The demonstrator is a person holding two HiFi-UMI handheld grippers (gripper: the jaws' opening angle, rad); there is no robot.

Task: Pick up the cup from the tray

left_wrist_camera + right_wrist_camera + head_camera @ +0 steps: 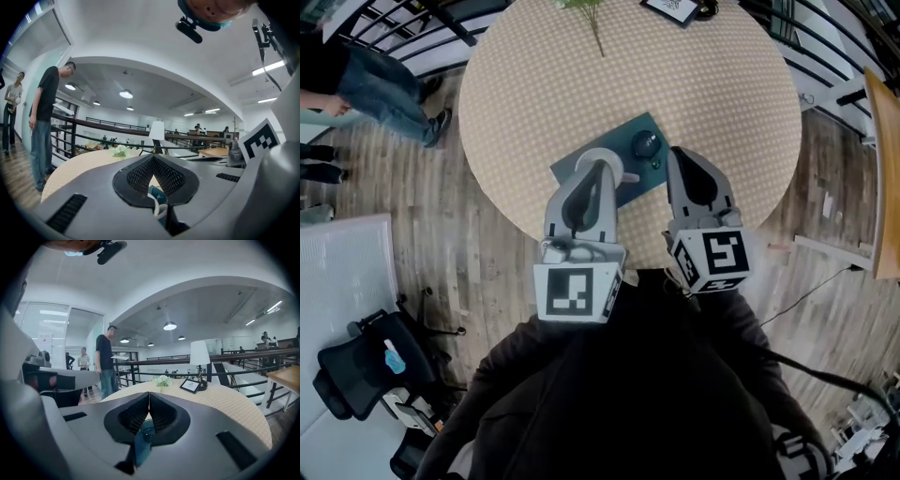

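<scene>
A dark teal tray [619,139] lies on the round table [534,84] near its front edge. On it stands a dark cup [647,143]. My right gripper [676,153] is shut and empty, its tip just right of the cup; in the right gripper view the cup [146,428] shows low through the gap under the closed jaws [149,394]. My left gripper [600,167] is shut too, over the tray's left part, above a pale round thing [581,162]. Through the left gripper's [153,158] gap I see teal and a white curved edge [157,207].
A flower sprig [591,19] and a small picture frame [673,7] stand at the table's far side, with a lamp [200,352] beside the frame. People [44,117] stand left of the table by a black railing [403,28]. A wooden tabletop [886,169] is at the right.
</scene>
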